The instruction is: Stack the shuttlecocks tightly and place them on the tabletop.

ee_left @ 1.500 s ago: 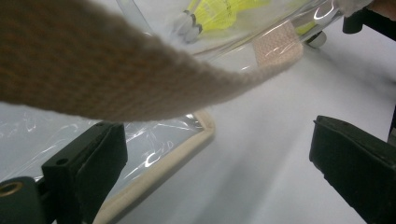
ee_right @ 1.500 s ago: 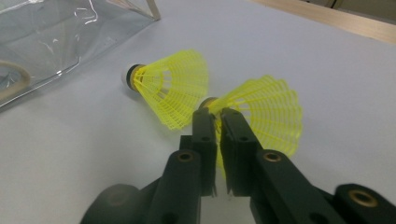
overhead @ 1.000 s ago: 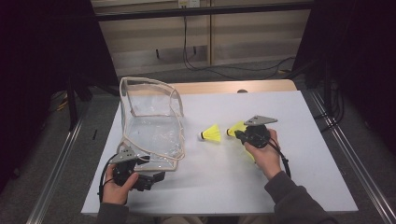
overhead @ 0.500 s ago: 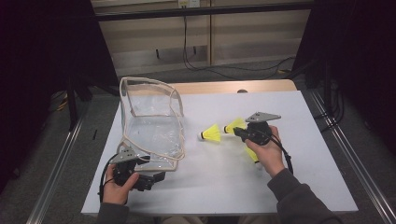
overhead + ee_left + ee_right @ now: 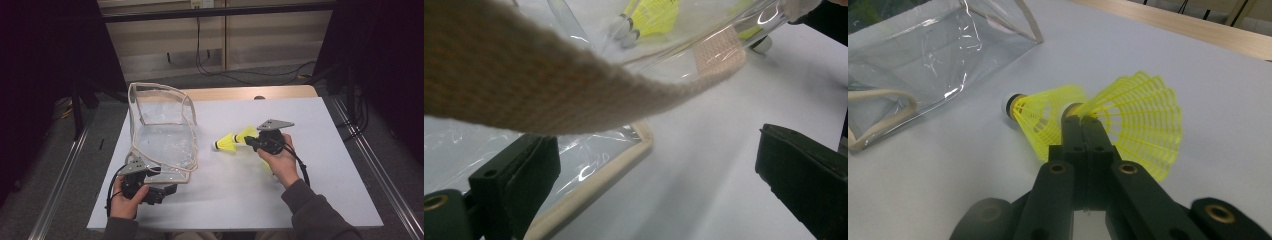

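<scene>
While the right claw [image 5: 1083, 122] pinches a shuttlecock [image 5: 1138, 120], the left claw [image 5: 659, 165] gapes beside the bag's rim [image 5: 594, 182].

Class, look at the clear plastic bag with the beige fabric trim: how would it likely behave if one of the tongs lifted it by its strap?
The clear plastic bag with beige fabric trim would probably sag and fold: its creased walls already lean out of square. It likely weighs little, being thin film. The beige woven strap looks floppy, draping in a curve.
</scene>
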Demonstrator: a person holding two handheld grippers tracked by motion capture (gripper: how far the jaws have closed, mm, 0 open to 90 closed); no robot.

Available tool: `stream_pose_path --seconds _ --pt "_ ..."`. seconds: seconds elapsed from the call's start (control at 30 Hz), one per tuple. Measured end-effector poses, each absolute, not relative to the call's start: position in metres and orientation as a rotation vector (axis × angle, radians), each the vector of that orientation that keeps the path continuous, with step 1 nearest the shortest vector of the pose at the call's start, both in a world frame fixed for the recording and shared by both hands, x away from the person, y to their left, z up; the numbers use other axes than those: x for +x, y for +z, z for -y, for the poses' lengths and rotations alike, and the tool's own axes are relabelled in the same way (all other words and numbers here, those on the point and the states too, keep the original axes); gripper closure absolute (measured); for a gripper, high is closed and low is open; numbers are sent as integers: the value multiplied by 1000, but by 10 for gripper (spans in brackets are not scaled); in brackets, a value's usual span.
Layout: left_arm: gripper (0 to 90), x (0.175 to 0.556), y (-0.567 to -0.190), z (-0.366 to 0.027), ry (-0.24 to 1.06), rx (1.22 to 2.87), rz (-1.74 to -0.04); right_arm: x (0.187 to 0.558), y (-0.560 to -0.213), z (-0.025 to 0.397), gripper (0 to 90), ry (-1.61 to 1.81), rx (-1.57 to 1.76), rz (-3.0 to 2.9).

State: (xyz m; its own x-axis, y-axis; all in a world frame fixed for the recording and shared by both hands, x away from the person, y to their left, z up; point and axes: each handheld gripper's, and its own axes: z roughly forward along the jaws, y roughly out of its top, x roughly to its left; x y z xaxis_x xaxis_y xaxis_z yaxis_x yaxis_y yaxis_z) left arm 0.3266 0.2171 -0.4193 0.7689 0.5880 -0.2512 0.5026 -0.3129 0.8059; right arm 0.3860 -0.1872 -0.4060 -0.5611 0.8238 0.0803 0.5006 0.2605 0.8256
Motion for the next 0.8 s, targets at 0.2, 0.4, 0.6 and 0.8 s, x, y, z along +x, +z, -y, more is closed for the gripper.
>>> stream_pose_path --seconds 0.2,0.4,0.6,0.8 --pt "42 327 -419 -217 109 1969 -824 386 -407 186 900 1220 1203 -2179" --pt "42 327 -419 -217 111 1969 -822 387 -408 183 900 1231 1198 -2188" --pt "42 327 -419 -218 113 1969 -822 388 -410 180 900 1225 1203 -2192" --pt "42 327 -419 -218 113 1969 -821 389 -410 178 900 1227 1205 -2197"
